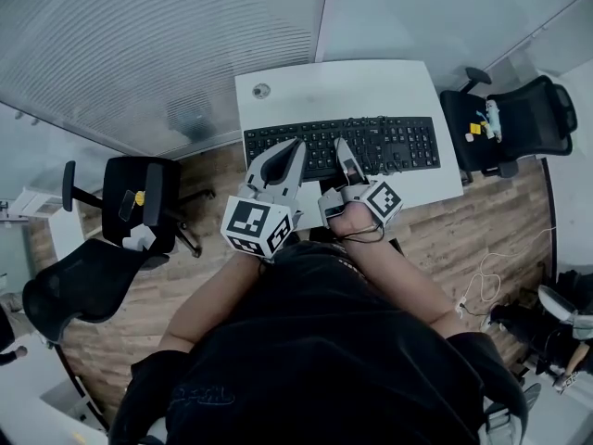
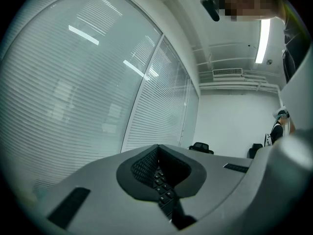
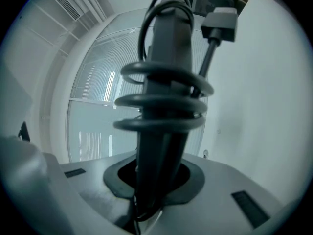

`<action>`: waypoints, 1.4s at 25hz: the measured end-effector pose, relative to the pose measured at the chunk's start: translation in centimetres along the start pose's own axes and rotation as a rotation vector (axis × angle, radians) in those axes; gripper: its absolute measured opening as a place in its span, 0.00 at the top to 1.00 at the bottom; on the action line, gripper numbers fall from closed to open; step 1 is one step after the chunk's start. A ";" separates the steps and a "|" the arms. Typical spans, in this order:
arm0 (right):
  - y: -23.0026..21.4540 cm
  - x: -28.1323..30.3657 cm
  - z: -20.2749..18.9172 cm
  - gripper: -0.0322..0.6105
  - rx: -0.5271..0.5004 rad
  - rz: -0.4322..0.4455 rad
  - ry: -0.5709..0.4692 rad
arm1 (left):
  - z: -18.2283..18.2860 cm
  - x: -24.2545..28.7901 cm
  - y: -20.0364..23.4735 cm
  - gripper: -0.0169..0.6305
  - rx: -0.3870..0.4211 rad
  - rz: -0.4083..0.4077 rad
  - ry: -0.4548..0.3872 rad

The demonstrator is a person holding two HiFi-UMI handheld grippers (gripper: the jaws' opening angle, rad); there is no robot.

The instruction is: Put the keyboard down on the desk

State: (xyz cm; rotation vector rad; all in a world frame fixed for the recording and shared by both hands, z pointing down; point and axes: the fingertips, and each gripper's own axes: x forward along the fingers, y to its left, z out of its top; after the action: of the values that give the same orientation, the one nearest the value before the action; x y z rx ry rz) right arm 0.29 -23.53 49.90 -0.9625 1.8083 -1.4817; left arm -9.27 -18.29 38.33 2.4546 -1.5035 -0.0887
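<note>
Two hand-held grippers on one black keyboard [image 1: 398, 142], both at its near long edge. Left hand-held gripper [image 1: 285, 148]: closed on the keyboard left of its middle, pads pressed over the edge, a few key caps showing in the slit between them in the left gripper view. Right hand-held gripper [image 1: 343, 151]: likewise gripping the keyboard, near its middle, turned on its side. In the right gripper view, keyboard seen edge-on as a dark slab rising from between the pads. Wound round that slab in three loops, a dark cable [image 3: 164, 99], with a grey USB plug [image 3: 222, 21] sticking out at the far end.

Keyboard spread left to right over the white bench [image 1: 371, 82], keys facing up toward the head camera, over the bench's near half. Contact with the bench top: not to be told from these views.

Far left on the bench, a round grey grommet [image 1: 262, 91], well apart from the keyboard. Left of the bench, a black office chair [image 1: 139, 202] on the wooden floor [image 1: 482, 221]. Right of the bench, another black chair [image 1: 519, 119] with small items [image 1: 484, 119] on its seat. Beyond the bench, glass walls with blinds [image 1: 157, 54].
</note>
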 end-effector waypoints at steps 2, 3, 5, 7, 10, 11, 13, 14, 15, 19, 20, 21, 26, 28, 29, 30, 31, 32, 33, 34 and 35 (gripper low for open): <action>-0.4 0.4 0.7 0.82 0.010 -0.006 0.004 | -0.2 0.9 0.0 0.95 -0.003 0.005 0.008; -0.7 0.7 1.0 0.82 0.010 -0.010 0.006 | -0.3 1.2 0.1 0.95 -0.006 0.009 0.012; -1.2 1.1 1.4 0.82 0.009 -0.018 0.010 | -0.6 1.8 0.3 0.95 -0.011 0.015 0.019; -1.7 1.5 1.7 0.82 0.010 -0.019 0.018 | -0.8 2.4 0.5 0.95 -0.017 0.023 0.025; -2.5 2.0 2.3 0.82 0.016 -0.030 0.031 | -1.2 3.4 0.7 0.95 -0.026 0.035 0.037; -2.8 2.1 2.5 0.82 0.018 -0.034 0.034 | -1.4 3.6 0.7 0.95 -0.028 0.038 0.041; -3.3 2.3 2.7 0.82 0.023 -0.041 0.041 | -1.8 4.1 0.7 0.95 -0.035 0.043 0.051; -3.6 2.5 2.8 0.82 0.025 -0.048 0.044 | -2.0 4.3 0.8 0.95 -0.039 0.046 0.056; -4.0 2.6 3.0 0.82 0.027 -0.057 0.046 | -2.2 4.6 0.9 0.95 -0.043 0.048 0.062; -5.7 3.1 3.6 0.82 0.041 -0.085 0.056 | -2.9 5.8 1.4 0.95 -0.055 0.060 0.081; -6.0 3.2 3.6 0.82 0.044 -0.089 0.058 | -3.1 6.1 1.5 0.95 -0.057 0.063 0.084; -6.3 3.3 3.7 0.82 0.047 -0.092 0.060 | -3.2 6.3 1.6 0.95 -0.059 0.065 0.087; -8.5 3.8 4.4 0.82 0.040 -0.126 0.067 | -4.7 7.6 2.3 0.95 -0.088 0.069 0.119; -9.1 4.1 4.5 0.82 0.045 -0.121 0.071 | -5.2 8.1 2.5 0.95 -0.095 0.072 0.132; -9.4 4.3 4.5 0.82 0.050 -0.120 0.073 | -5.5 8.4 2.5 0.95 -0.097 0.070 0.139; -9.7 4.4 4.6 0.82 0.056 -0.123 0.075 | -5.7 8.7 2.5 0.95 -0.099 0.067 0.146; -10.2 4.5 4.7 0.82 0.062 -0.130 0.076 | -5.9 9.0 2.4 0.95 -0.102 0.065 0.154; -10.7 4.6 4.9 0.82 0.066 -0.137 0.078 | -6.1 9.4 2.4 0.95 -0.105 0.063 0.161; -11.2 4.7 5.1 0.82 0.068 -0.145 0.079 | -6.3 9.7 2.5 0.95 -0.108 0.063 0.168; -11.8 4.8 5.2 0.82 0.071 -0.153 0.081 | -6.5 10.0 2.6 0.95 -0.111 0.065 0.174; -12.3 4.9 5.2 0.82 0.078 -0.158 0.082 | -6.7 10.3 2.7 0.95 -0.112 0.066 0.180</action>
State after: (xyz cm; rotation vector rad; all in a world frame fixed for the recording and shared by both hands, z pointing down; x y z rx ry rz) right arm 3.78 -31.84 60.89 -1.0400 1.7505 -1.6985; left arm -5.62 -27.27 46.36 2.2575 -1.4595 0.0579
